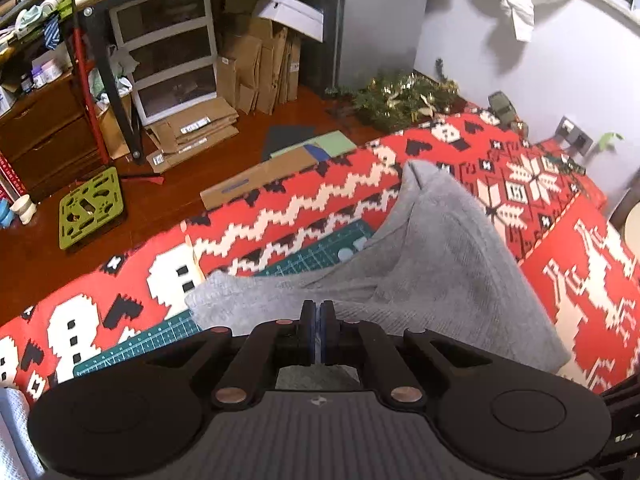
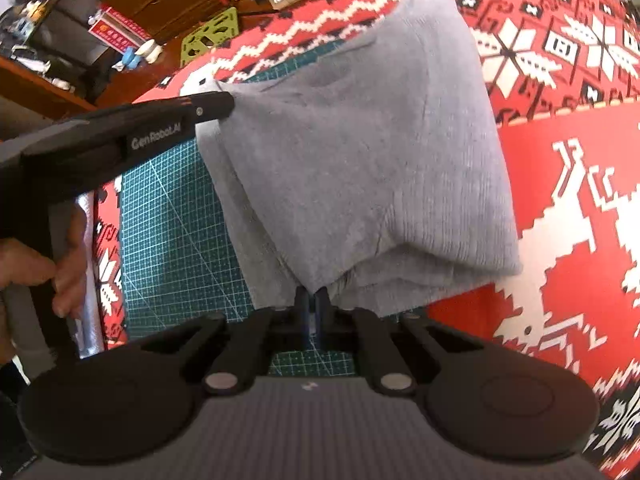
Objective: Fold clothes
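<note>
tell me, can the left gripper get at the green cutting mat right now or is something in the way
Probably not. The left gripper is shut on the grey garment, which drapes over much of the green cutting mat; it would need to let go first.

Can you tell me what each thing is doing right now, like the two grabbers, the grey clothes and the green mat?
Left gripper: fingers shut on the grey garment's edge.
Right gripper: fingers shut on another edge.
Grey garment: lifted and stretched between both grippers, far part draped on the blanket.
Green cutting mat: lying flat, partly covered by the garment.
Red patterned blanket: spread out under everything.
</note>
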